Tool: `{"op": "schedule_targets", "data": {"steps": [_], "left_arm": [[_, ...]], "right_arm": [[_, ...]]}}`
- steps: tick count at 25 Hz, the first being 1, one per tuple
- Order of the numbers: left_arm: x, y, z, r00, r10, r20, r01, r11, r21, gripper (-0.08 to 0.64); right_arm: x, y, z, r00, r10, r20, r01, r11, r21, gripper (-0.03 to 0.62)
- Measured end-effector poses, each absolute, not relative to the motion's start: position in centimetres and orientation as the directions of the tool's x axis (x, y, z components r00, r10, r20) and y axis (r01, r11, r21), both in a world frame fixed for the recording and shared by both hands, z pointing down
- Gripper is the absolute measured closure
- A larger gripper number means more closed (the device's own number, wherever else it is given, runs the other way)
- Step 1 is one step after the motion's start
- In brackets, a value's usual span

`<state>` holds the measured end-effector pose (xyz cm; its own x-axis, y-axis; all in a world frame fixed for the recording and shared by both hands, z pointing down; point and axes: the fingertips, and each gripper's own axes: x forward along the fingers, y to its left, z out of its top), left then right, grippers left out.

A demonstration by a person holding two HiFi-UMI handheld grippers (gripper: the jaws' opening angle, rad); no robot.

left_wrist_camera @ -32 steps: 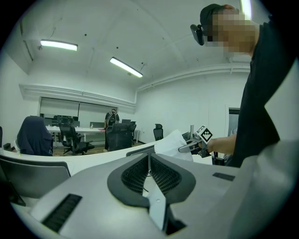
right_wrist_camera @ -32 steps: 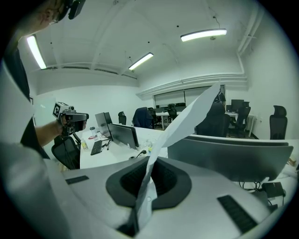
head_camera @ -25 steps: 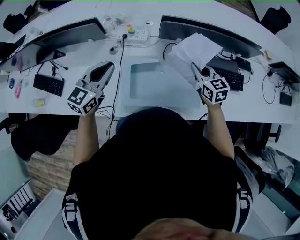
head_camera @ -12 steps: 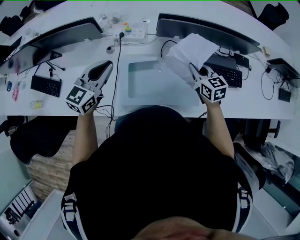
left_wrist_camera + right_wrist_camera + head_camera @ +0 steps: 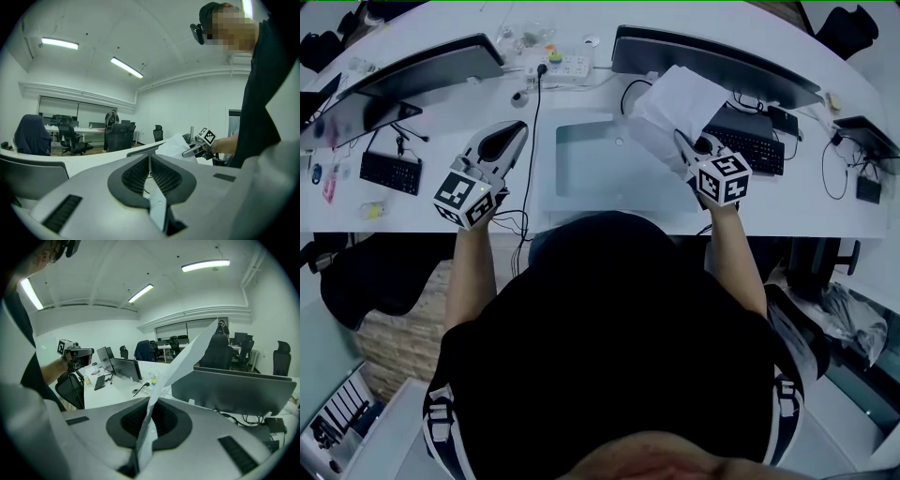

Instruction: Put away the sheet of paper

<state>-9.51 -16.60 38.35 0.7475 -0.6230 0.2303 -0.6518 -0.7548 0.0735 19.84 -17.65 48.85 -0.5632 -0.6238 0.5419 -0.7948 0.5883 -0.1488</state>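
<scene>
A person at a white desk (image 5: 811,202) holds the paper (image 5: 680,101) aloft in the right gripper (image 5: 682,142), its jaws clamped on the sheet's near edge. The paper rises from the jaws over the desk's right half, in front of a monitor (image 5: 712,66) and above a keyboard (image 5: 757,150). In the right gripper view the sheet (image 5: 187,357) stands edge-on, bowing and twisting as it climbs from the closed pads. The left gripper (image 5: 510,133) hangs over the desk's left side, well apart from the paper, jaws together on nothing.

The sheet looks light and limp. Pinched at one edge it flops under its own weight and would likely flutter or crease if swung fast. It is thin enough to slide out of a loose pinch and to tear under a hard pull. A grip close to an edge or corner, as here, seems right. A translucent flat sleeve (image 5: 609,167) lies at the desk's middle, possibly the sheet's destination. Feeding it in probably calls for a second hold by the left gripper.
</scene>
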Motion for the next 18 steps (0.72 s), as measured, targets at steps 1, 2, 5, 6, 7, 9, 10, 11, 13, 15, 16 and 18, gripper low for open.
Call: {"op": "schedule_targets", "data": {"steps": [1,2,5,6,7,9,10,11,13,15,16,18], "left_arm": [[-9.4,-16.7,38.3,0.748,-0.622,0.232,-0.651,-0.755,0.074,0.526],[-9.3,-16.8,38.3,0.748,-0.621,0.233,-0.651,-0.756,0.074,0.526],[-9.0,-16.9,38.4,0.751,-0.617,0.235,-0.647,-0.759,0.074,0.528],[-9.0,-16.8,38.4,0.752,-0.616,0.236,-0.646,-0.760,0.075,0.526],[-8.9,-16.8,38.5,0.753,-0.614,0.237,-0.645,-0.761,0.075,0.526],[-8.9,-16.8,38.6,0.752,-0.613,0.240,-0.644,-0.761,0.075,0.527],[-8.9,-16.9,38.6,0.752,-0.613,0.242,-0.644,-0.761,0.075,0.526],[-8.8,-16.9,38.7,0.752,-0.613,0.243,-0.644,-0.761,0.075,0.526],[-8.9,-17.0,38.9,0.753,-0.611,0.245,-0.644,-0.761,0.078,0.526],[-8.9,-17.0,39.0,0.754,-0.609,0.248,-0.642,-0.763,0.078,0.526],[-8.8,-17.0,39.1,0.754,-0.607,0.250,-0.641,-0.764,0.079,0.526],[-8.9,-16.9,39.2,0.755,-0.605,0.253,-0.639,-0.765,0.081,0.526]], "right_arm": [[19.8,-17.6,49.0,-0.565,-0.620,0.544,-0.793,0.589,-0.152,0.578],[19.9,-17.6,49.1,-0.567,-0.617,0.546,-0.792,0.590,-0.156,0.578],[19.9,-17.4,49.5,-0.574,-0.608,0.548,-0.789,0.589,-0.173,0.578],[19.8,-17.3,49.6,-0.576,-0.606,0.549,-0.789,0.588,-0.178,0.578],[19.7,-17.2,49.8,-0.577,-0.603,0.550,-0.788,0.589,-0.181,0.578],[19.6,-17.1,50.1,-0.581,-0.595,0.555,-0.785,0.590,-0.189,0.578],[19.6,-17.0,50.2,-0.583,-0.591,0.557,-0.783,0.591,-0.194,0.578],[19.5,-17.0,50.4,-0.585,-0.586,0.560,-0.782,0.591,-0.199,0.578],[19.4,-16.9,50.7,-0.589,-0.579,0.564,-0.779,0.592,-0.205,0.578],[19.3,-16.9,50.9,-0.590,-0.572,0.570,-0.777,0.594,-0.210,0.578],[19.2,-16.9,51.1,-0.591,-0.569,0.572,-0.776,0.593,-0.212,0.578],[19.1,-16.8,51.4,-0.593,-0.562,0.577,-0.775,0.592,-0.219,0.578]]}}
